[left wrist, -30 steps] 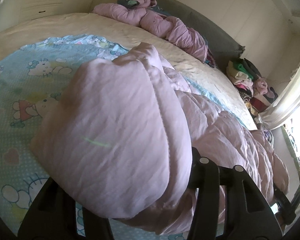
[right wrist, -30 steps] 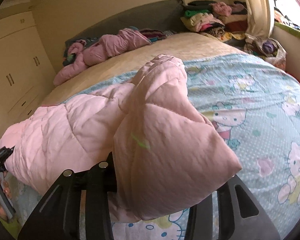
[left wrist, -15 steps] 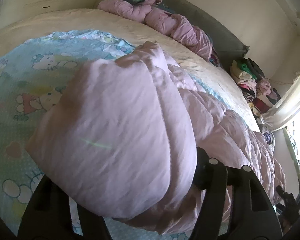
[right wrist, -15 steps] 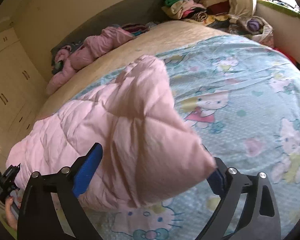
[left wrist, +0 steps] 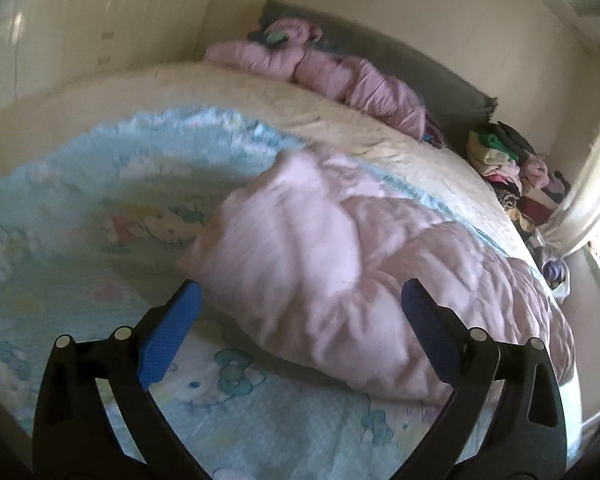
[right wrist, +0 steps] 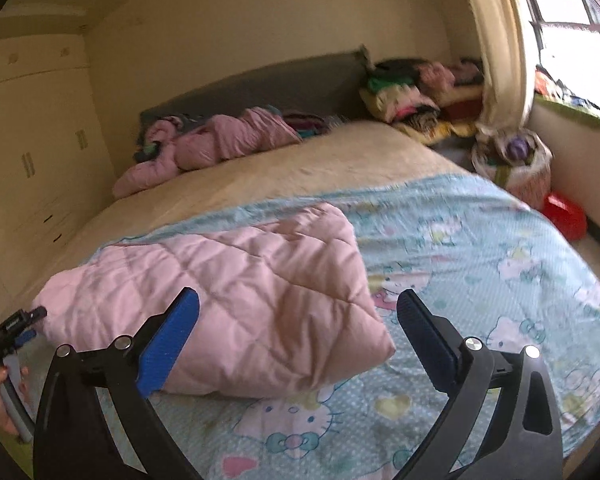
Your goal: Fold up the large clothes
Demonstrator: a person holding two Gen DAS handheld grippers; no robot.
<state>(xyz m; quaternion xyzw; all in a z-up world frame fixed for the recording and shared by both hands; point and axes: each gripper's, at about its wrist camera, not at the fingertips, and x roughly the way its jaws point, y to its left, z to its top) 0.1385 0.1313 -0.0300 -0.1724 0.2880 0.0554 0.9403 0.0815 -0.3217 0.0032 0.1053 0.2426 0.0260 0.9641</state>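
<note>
A pink quilted garment (left wrist: 340, 260) lies folded in a thick bundle on the blue cartoon-print sheet (left wrist: 80, 264). My left gripper (left wrist: 300, 285) hovers just short of its near left corner, jaws opening wide, blue pads clear of the fabric. In the right wrist view the same garment (right wrist: 240, 280) lies flat with its folded right end nearest. My right gripper (right wrist: 298, 295) hangs above that end, jaws opening, nothing pressed between the pads. The left gripper (right wrist: 16, 328) also shows at the far left edge, held by a hand (right wrist: 0, 400).
The beige mattress (right wrist: 300, 160) stretches to a dark headboard (right wrist: 260, 84), where a crumpled pink jacket (right wrist: 220, 140) lies. Stacked clothes (right wrist: 412, 92) fill the far corner by the curtain (right wrist: 500, 40). A full bag (right wrist: 516, 160) and a red item (right wrist: 564, 216) sit on the floor at the right. Wardrobe doors (left wrist: 80, 20) line the left wall.
Both grippers have opened and let go of the pink garment, then drawn back and up. The lifted corners have dropped and the garment now lies on the sheet.
</note>
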